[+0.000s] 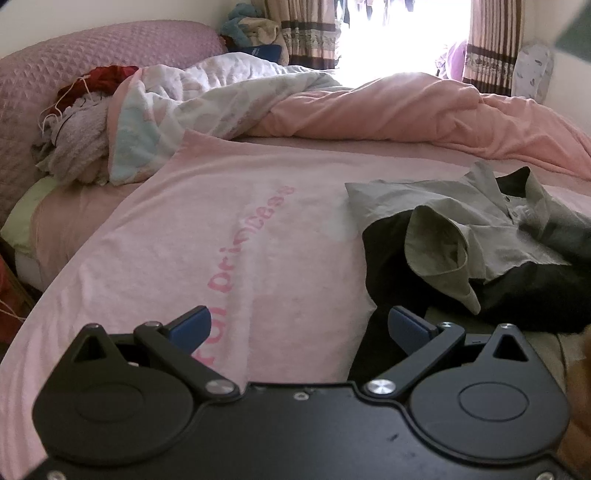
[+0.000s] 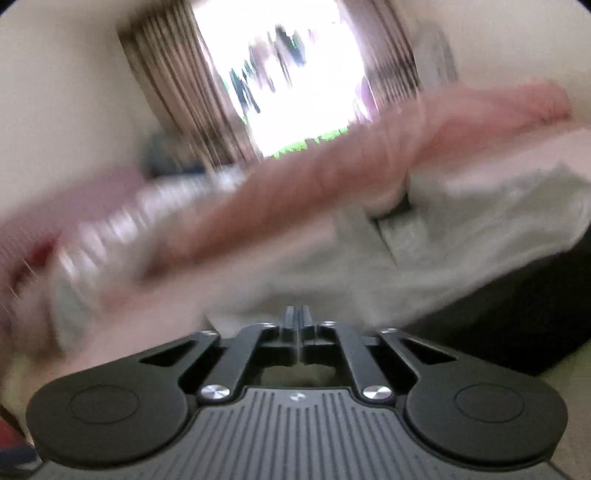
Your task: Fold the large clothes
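A grey-green button shirt [image 1: 476, 221] lies crumpled on dark trousers [image 1: 391, 266] at the right of the bed. My left gripper [image 1: 298, 325] is open and empty, low over the pink towel [image 1: 207, 236] just left of the dark cloth. In the right wrist view, which is blurred by motion, my right gripper [image 2: 297, 325] is shut and its tips lie against the pale grey shirt cloth [image 2: 332, 258]; whether cloth is pinched between them does not show. Dark cloth [image 2: 517, 314] lies to its right.
A pink duvet [image 1: 406, 110] and a patterned quilt [image 1: 192, 107] are bunched across the far side of the bed. Grey and red clothes [image 1: 81, 125] lie by the padded headboard [image 1: 74, 62]. A bright curtained window [image 1: 399, 33] is behind.
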`<state>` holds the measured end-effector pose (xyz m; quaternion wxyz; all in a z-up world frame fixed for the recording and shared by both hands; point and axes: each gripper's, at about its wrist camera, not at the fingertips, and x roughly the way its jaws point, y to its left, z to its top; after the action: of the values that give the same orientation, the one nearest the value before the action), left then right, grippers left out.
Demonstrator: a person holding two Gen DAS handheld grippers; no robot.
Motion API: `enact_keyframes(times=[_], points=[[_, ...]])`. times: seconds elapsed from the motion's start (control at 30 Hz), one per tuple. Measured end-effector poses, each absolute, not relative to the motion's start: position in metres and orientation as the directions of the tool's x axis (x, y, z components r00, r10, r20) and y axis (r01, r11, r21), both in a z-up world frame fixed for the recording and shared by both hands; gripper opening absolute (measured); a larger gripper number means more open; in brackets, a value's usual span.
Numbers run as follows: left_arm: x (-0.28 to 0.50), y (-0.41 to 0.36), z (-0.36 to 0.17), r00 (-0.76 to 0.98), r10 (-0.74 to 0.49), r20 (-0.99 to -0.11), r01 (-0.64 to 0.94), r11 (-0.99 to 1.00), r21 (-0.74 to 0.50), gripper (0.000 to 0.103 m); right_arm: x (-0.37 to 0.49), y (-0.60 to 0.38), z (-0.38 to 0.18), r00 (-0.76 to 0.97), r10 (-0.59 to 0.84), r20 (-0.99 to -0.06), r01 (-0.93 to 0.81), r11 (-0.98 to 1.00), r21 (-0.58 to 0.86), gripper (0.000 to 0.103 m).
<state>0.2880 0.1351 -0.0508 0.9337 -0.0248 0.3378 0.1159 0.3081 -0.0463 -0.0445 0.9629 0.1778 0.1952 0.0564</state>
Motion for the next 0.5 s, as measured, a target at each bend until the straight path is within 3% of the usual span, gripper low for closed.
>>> enact_keyframes(times=[0.1, 0.2, 0.3, 0.4, 0.5], points=[[0.29, 0.134, -0.051, 0.745, 0.197, -0.637, -0.229, 0.973, 0.033, 0.103, 0.336, -0.026, -0.079, 0.844, 0.26, -0.47, -0.101, 0.936, 0.337, 0.001], [0.29, 0.133, -0.052, 0.744, 0.197, -0.639, -0.226, 0.973, 0.036, 0.103, 0.336, -0.004, -0.084, 0.861, 0.183, -0.474, -0.099, 0.975, 0.198, 0.001], [0.29, 0.133, -0.053, 0.744, 0.195, -0.639, -0.221, 0.975, 0.04, 0.103, 0.326, -0.009, -0.068, 0.88, 0.215, -0.424, -0.119, 0.963, 0.241, 0.001], [0.291, 0.135, -0.053, 0.743, 0.197, -0.64, -0.225, 0.974, 0.039, 0.103, 0.319, -0.018, -0.05, 0.92, 0.156, -0.361, -0.05, 0.957, 0.285, 0.001], [0.292, 0.136, -0.053, 0.742, 0.195, -0.642, -0.231, 0.973, 0.029, 0.103, 0.352, -0.007, -0.062, 0.872, 0.151, -0.466, -0.037, 0.969, 0.245, 0.002]])
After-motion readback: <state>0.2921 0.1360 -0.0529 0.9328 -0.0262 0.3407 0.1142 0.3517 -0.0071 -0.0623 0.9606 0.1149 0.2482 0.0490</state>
